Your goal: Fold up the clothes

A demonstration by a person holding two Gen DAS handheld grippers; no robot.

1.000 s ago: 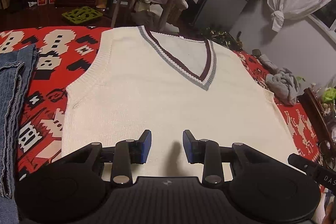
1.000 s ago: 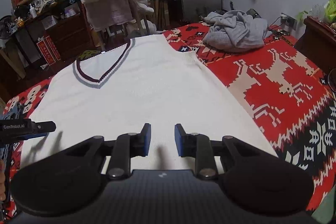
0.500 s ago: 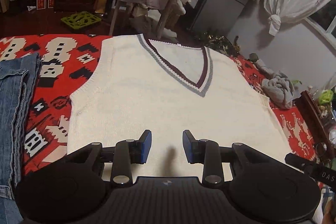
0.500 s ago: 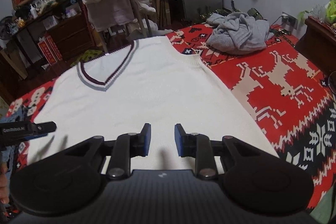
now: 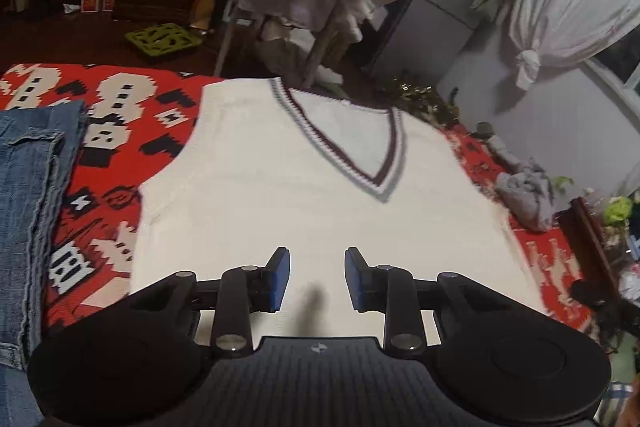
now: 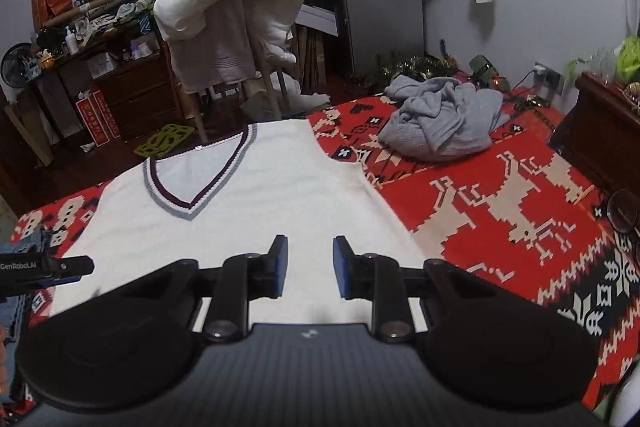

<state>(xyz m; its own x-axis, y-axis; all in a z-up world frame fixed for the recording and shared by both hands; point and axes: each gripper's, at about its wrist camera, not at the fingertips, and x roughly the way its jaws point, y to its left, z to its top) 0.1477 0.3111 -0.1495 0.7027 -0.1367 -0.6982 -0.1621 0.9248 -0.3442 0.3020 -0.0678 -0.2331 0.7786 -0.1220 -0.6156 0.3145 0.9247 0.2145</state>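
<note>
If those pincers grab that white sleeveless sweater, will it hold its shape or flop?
The white vest looks knitted and lies flat on the red blanket, so it would probably droop from wherever it is pinched. It likely bunches rather than slides if pushed.

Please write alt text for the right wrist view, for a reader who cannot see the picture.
A white sleeveless V-neck vest lies spread flat on a red patterned blanket, with the open right gripper above its lower part, holding nothing. A crumpled grey garment lies on the blanket beyond, to the right.
</note>
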